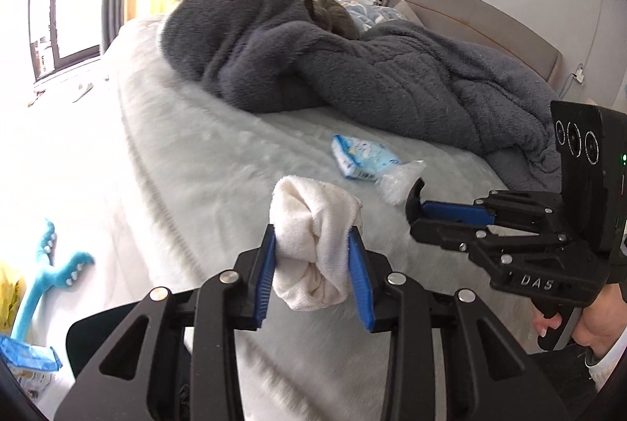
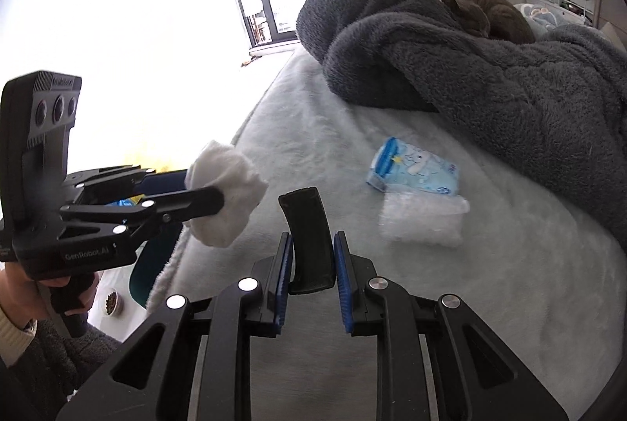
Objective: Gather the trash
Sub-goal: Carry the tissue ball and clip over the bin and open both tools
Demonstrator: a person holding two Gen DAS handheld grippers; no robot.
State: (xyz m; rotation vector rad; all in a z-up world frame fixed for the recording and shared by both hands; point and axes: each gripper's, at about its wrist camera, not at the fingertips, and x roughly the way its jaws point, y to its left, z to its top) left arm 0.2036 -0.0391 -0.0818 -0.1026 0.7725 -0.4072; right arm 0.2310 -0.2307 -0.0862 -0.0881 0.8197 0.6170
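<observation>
White crumpled tissue [image 1: 313, 240] sits clamped in our left gripper [image 1: 315, 256], lifted for disposal; our right gripper [image 2: 312, 264] pinches a black curved piece [image 2: 307, 240] (blue wrapper [image 1: 362, 158] waits mid-frame).

So I've got the crumpled white tissue wad [image 1: 313, 244] pinched up off the bed, and a flat black curved piece [image 2: 307, 244] clamped upright. The blue-and-white tissue pack [image 1: 362, 160] with its clear wrapper [image 1: 399, 184] lies flat mid-bed, near the foot edge.
</observation>
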